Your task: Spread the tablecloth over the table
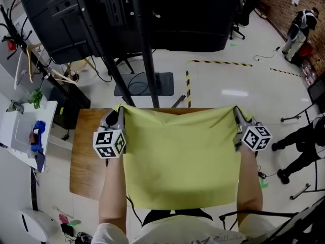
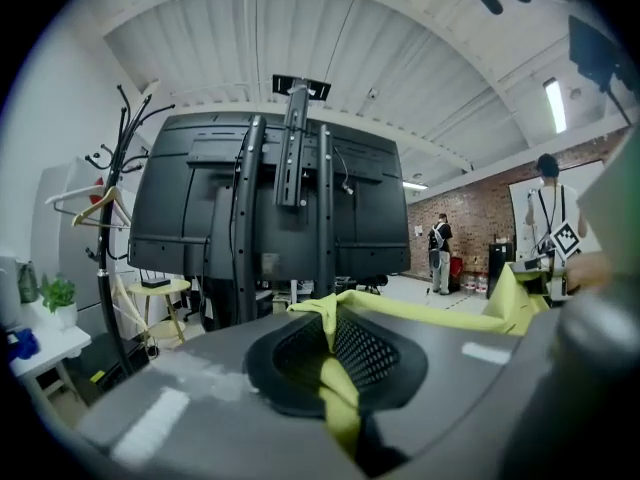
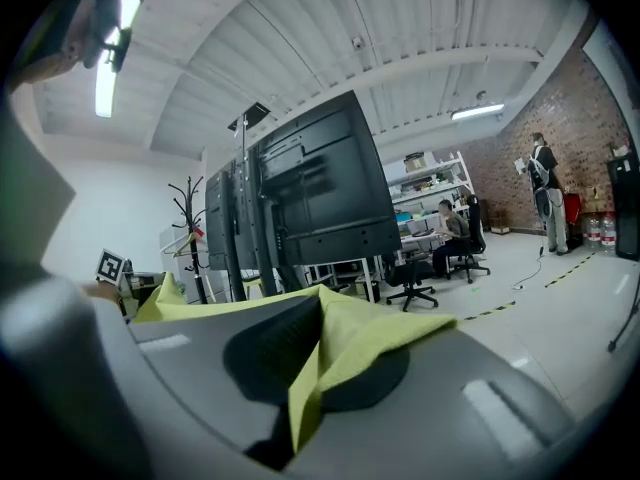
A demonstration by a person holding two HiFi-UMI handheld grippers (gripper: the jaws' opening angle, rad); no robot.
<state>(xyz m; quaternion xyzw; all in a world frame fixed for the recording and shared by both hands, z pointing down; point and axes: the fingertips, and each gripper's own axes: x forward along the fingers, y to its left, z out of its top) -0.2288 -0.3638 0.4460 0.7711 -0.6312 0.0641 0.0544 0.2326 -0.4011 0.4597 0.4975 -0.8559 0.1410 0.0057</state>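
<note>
**Yellow-green tablecloth drawn wide over a wooden tabletop**

The tablecloth hangs as one broad sheet between the left hand-held gripper and the right hand-held gripper, each clamped shut on one far corner. In the left gripper view a fold of the fabric is pinched between the meshed pads; in the right gripper view a pointed corner pokes out past the closed jaws. The far hem runs from one hand-held gripper to the other with a slight sag; the near hem falls behind both, close to the person's body. Whether the sheet rests on the wood or hangs above it cannot be told. The tabletop shows bare outside the left hand-held gripper and as a thin strip just beyond the far hem. A marker cube sits behind the left jaws and a second one behind the right, each above a bare forearm. Straight beyond the two hand-held grippers stands a tall black screen stand. Farther out from the left hand-held gripper are a coat rack and a white side table. Yellow-and-black floor tape lies beyond the right hand-held gripper; a person in dark clothes stands out to its side, another near a brick wall.
</note>
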